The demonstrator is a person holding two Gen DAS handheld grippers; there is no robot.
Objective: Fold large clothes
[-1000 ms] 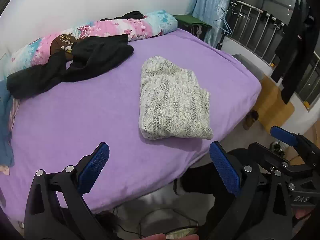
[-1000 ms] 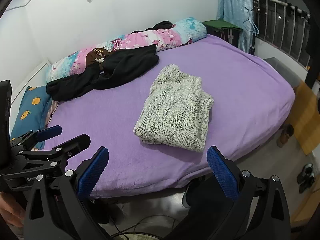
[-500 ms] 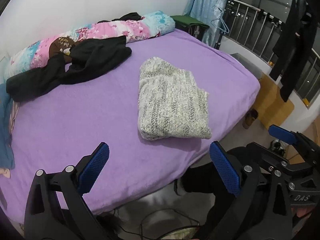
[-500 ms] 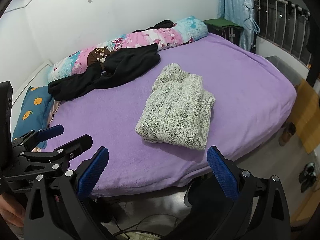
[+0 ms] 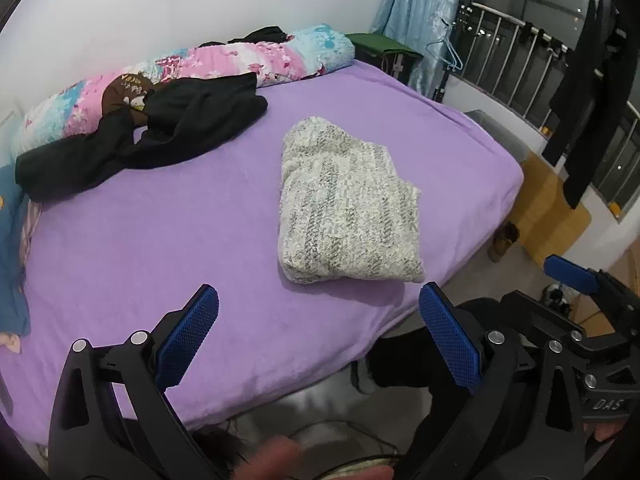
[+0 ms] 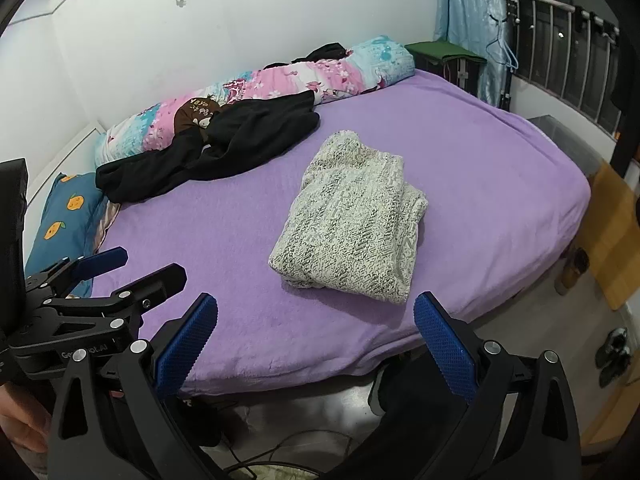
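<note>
Grey knit sweater (image 5: 347, 204) folded on purple bed (image 5: 160, 248), L gripper (image 5: 318, 334) & R gripper (image 6: 316, 336) jaws released, prob. clear of it

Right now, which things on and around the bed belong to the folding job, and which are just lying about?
Job:
- grey knit, folded on the purple bed
- black garment, crumpled, unfolded
- left claw and right claw, both open, empty

Lying about:
- floral bolster
- orange-print pillow
- hanging coat
- hanger

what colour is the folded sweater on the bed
Cream with grey flecked knit; clearest in the left wrist view.
</note>
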